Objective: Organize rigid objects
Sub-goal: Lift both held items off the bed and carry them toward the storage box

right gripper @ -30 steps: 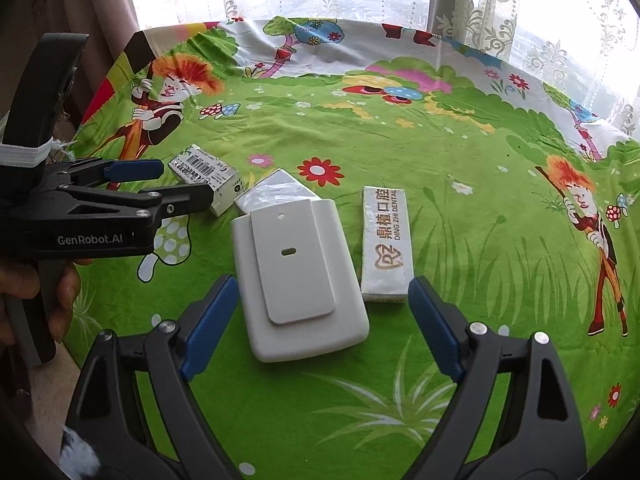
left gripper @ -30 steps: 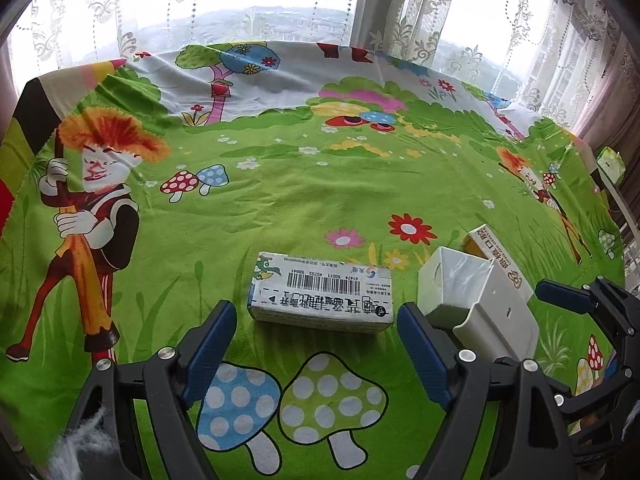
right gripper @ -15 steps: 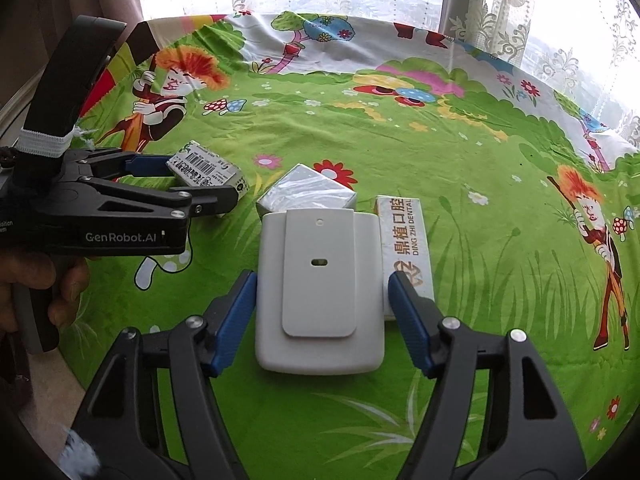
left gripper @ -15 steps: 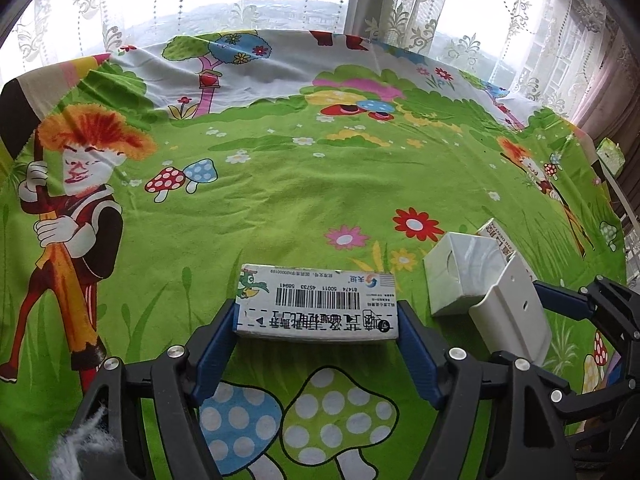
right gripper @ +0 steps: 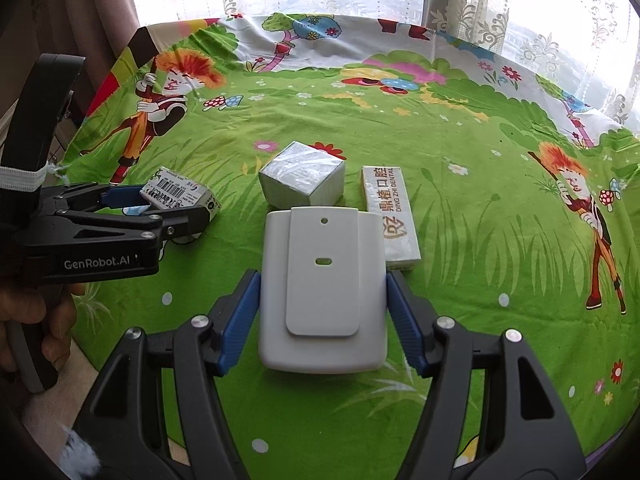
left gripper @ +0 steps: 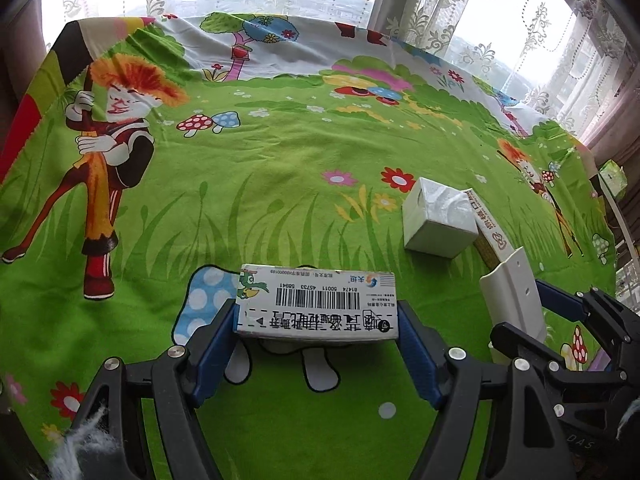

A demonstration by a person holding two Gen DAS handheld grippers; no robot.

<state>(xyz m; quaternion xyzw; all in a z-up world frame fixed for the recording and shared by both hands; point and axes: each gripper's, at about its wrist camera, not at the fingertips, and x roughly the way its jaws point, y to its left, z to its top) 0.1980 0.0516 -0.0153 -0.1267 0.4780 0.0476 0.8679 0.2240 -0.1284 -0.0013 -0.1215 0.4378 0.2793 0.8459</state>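
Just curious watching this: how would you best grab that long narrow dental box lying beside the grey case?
Grip the dental box across its two long sides, near the middle, coming down from above. It lies flat, so only that narrow width fits between the fingers. The grey case sits close against its left side, so space there looks tight.

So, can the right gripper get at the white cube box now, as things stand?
Probably not directly. The right gripper is shut on the flat white case, and the white cube box lies just beyond that case, so it blocks the way.
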